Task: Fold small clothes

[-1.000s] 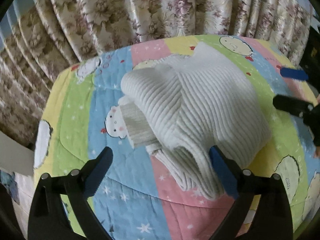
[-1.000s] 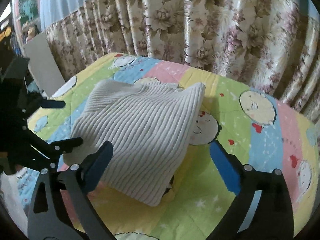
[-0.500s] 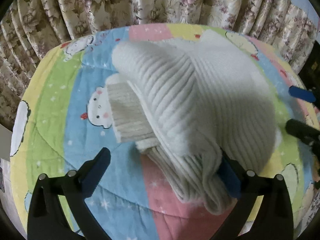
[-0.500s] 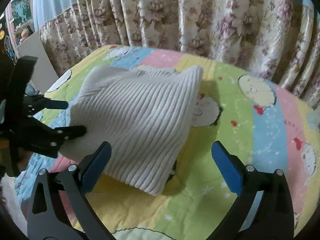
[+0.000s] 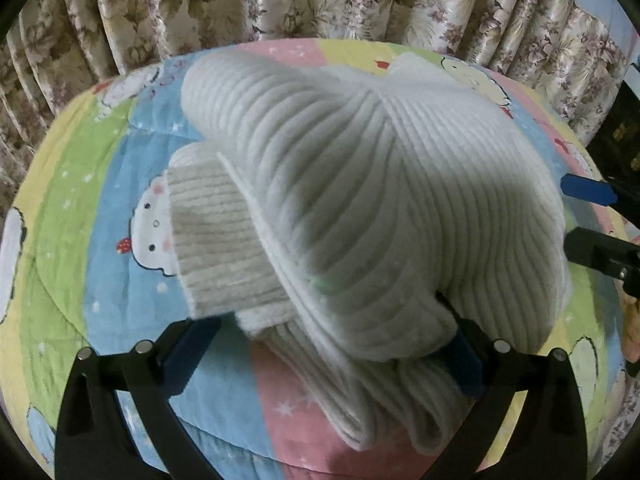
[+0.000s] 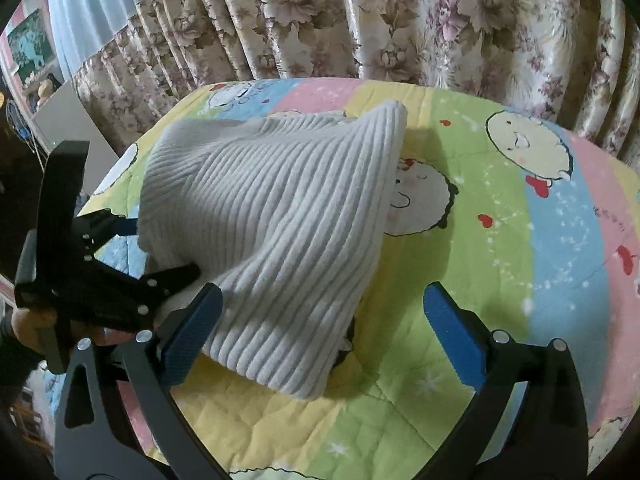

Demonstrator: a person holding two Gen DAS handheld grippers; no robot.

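A floral curtain (image 6: 400, 20) hangs in pleats along the far edge of the bed. The bed is covered by a quilt (image 6: 520, 208) in pink, yellow, green and blue stripes with cartoon faces, hearts and stars.

On the quilt lies a white ribbed sweater (image 5: 380, 200), bunched and partly folded over itself, toward the bed's left side as the right wrist view shows it (image 6: 272, 216). One ribbed cuff (image 5: 216, 240) sticks out from under the top layer on its left, flat on a blue stripe. Several stacked folds show at the sweater's near edge.

The left claw (image 5: 320, 356) is spread wide, its blue-padded fingers on either side of the sweater's near edge; the right finger is tucked under the overhanging knit, and the left finger lies near the cuff. Nothing is pinched between them.

The right claw (image 6: 320, 332) also stands wide open, holding nothing, its left finger just beside the sweater's near right corner, its right finger over bare quilt.
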